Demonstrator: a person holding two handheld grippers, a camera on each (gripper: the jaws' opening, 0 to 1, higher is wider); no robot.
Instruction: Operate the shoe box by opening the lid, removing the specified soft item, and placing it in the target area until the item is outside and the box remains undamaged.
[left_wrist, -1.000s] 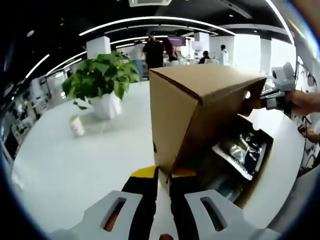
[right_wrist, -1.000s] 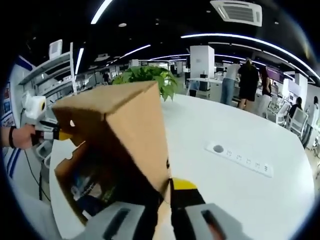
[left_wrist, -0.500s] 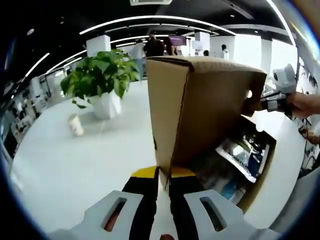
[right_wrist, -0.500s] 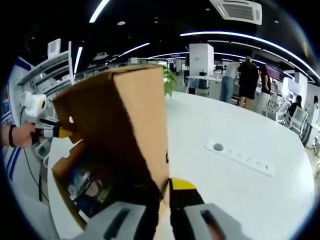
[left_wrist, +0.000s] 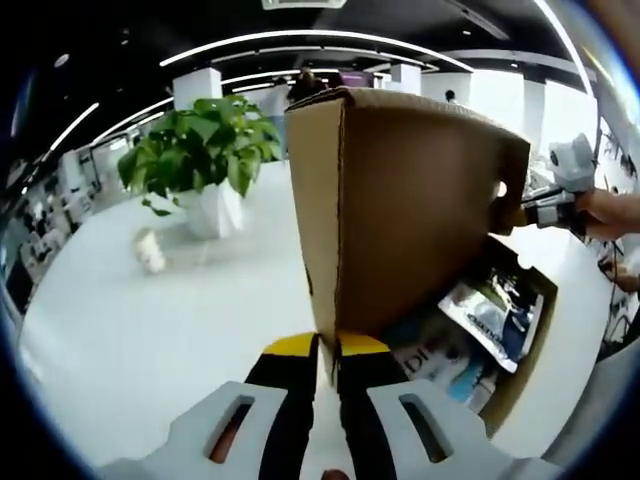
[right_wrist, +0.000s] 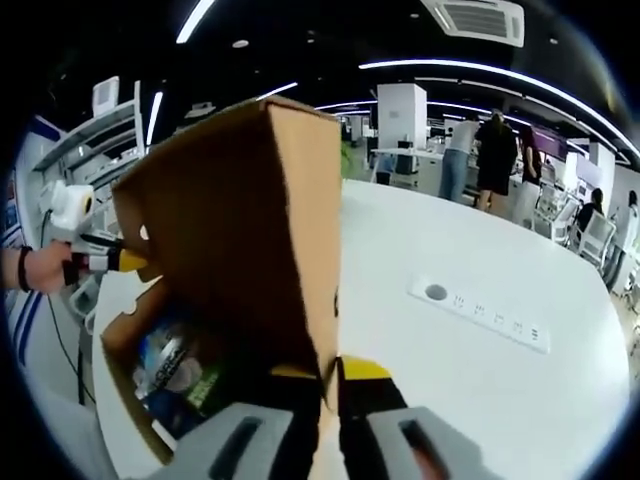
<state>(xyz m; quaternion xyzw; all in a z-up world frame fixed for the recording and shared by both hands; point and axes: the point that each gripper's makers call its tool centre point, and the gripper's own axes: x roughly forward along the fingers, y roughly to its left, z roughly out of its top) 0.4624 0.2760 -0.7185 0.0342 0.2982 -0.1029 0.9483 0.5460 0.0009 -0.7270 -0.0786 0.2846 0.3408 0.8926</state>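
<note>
Now your left gripper (left_wrist: 322, 352) and right gripper (right_wrist: 328, 372) each pinch the raised cardboard lid (left_wrist: 400, 210) of the shoe box (left_wrist: 525, 345); packets (left_wrist: 490, 315) lie inside, just beyond the jaws.

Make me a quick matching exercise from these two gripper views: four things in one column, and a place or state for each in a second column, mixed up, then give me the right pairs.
Things
1. lid
2. potted plant
3. power strip
4. shiny packets

Places or states
A. set flat in the white tabletop
B. lying inside the open box
C. raised up, its edge pinched by both grippers
D. standing on the table beyond the box

Pairs: 1-C, 2-D, 3-A, 4-B

The left gripper and the right gripper each clamp a corner of the lid.
</note>
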